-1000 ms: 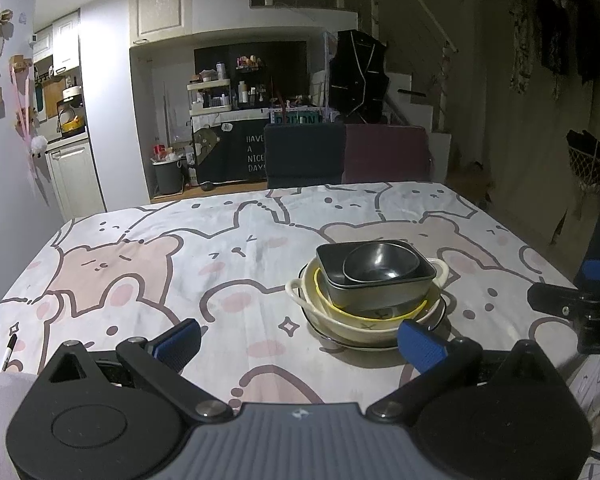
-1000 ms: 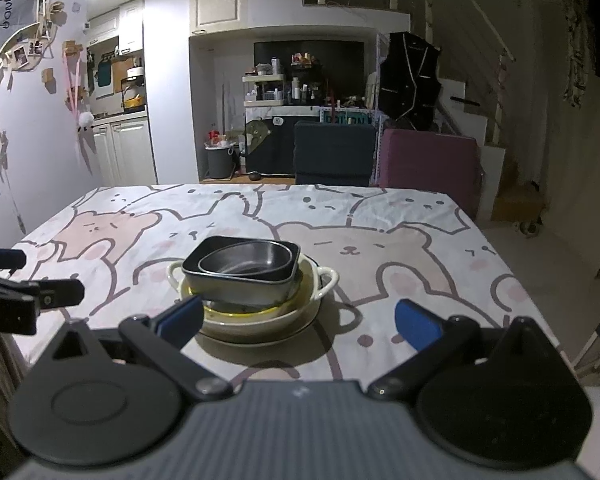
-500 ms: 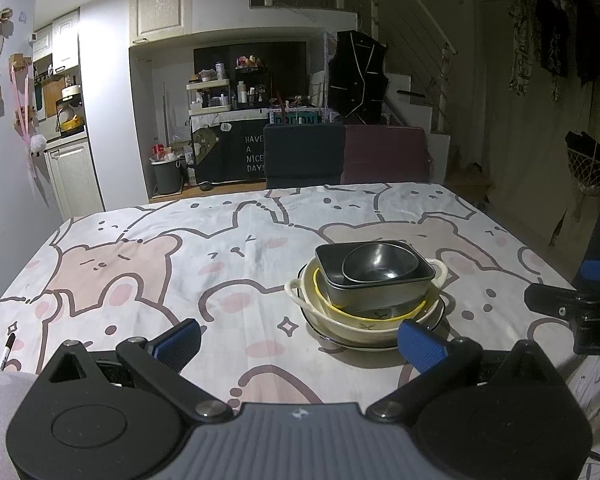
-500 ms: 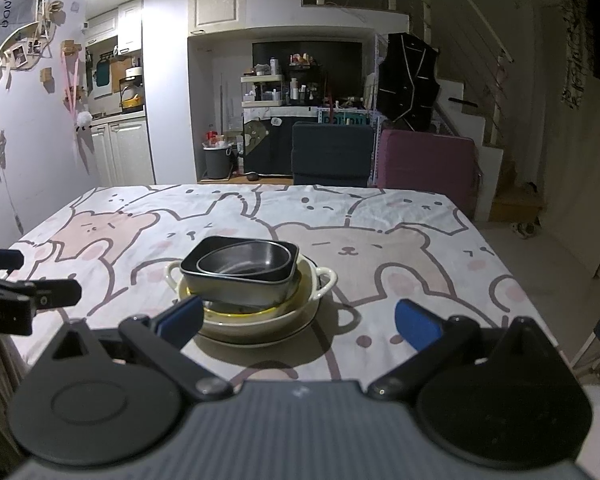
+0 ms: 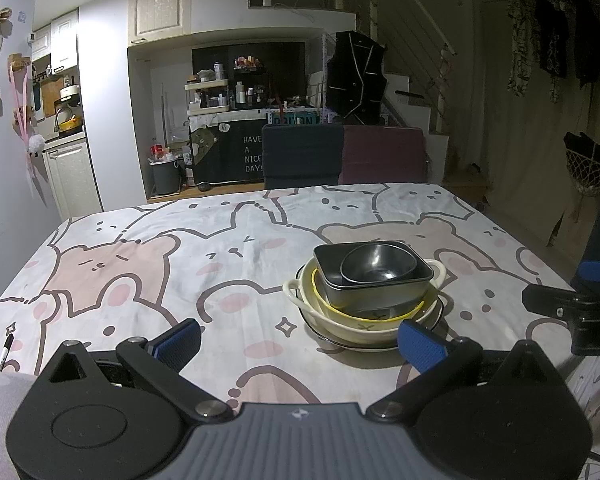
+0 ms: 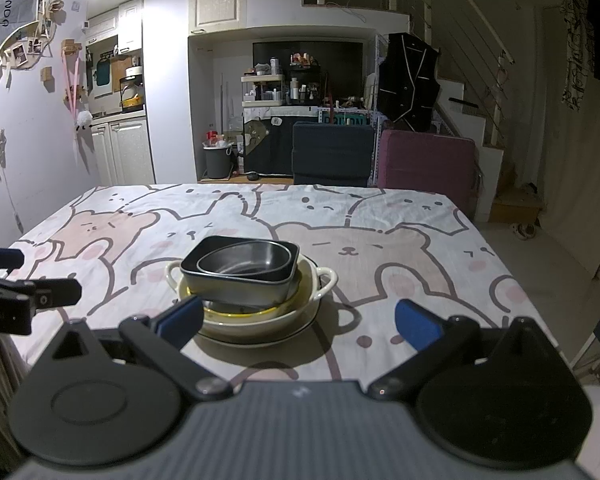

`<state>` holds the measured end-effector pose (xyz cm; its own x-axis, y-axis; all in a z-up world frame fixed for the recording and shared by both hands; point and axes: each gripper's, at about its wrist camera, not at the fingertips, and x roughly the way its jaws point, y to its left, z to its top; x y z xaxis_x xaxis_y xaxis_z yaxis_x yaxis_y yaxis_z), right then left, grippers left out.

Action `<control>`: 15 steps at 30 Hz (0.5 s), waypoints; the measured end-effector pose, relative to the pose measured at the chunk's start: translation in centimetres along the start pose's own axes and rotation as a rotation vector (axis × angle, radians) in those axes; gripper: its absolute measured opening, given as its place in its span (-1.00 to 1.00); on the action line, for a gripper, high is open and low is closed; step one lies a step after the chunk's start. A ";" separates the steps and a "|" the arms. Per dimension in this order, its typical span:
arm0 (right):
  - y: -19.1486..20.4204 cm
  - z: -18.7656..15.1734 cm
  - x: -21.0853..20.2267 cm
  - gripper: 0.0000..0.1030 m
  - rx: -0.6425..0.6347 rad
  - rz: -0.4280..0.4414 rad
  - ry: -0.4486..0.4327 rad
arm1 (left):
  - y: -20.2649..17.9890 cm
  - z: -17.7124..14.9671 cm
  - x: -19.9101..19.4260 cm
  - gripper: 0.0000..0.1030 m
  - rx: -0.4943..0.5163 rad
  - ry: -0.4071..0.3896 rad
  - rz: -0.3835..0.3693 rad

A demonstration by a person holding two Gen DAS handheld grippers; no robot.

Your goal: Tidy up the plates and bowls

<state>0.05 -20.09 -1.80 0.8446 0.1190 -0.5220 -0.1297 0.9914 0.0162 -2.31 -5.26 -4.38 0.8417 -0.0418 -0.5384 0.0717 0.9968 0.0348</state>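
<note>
- Left gripper (image 5: pixel 300 342) hovers over the bear-print tablecloth (image 5: pixel 140 272), fingers spread wide, nothing between them.
- Right gripper (image 6: pixel 298 320) likewise gapes, empty.
- The stack of dishes (image 5: pixel 366 292) sits just ahead of both: round steel bowl (image 5: pixel 376 266) in a square dark bowl (image 6: pixel 240 276), nested in a cream handled bowl (image 6: pixel 260 318) on a plate (image 5: pixel 440 314).

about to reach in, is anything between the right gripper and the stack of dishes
Nothing visible. The right gripper is open and only bare tablecloth lies before the stack of dishes; its left finger already overlaps the stack's near rim in view.
</note>
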 end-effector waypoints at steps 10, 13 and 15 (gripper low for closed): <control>0.0 0.0 0.0 0.99 0.001 0.001 0.001 | -0.1 0.0 0.0 1.00 0.000 0.000 0.000; 0.0 0.0 0.0 0.99 0.000 0.001 0.000 | -0.1 0.1 0.0 1.00 0.000 0.000 0.001; -0.1 0.0 0.0 0.99 0.000 0.000 0.001 | -0.1 0.1 0.0 1.00 0.000 0.000 0.000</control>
<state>0.08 -20.14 -1.83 0.8443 0.1194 -0.5224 -0.1299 0.9914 0.0165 -2.27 -5.33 -4.34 0.8418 -0.0415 -0.5382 0.0715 0.9968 0.0349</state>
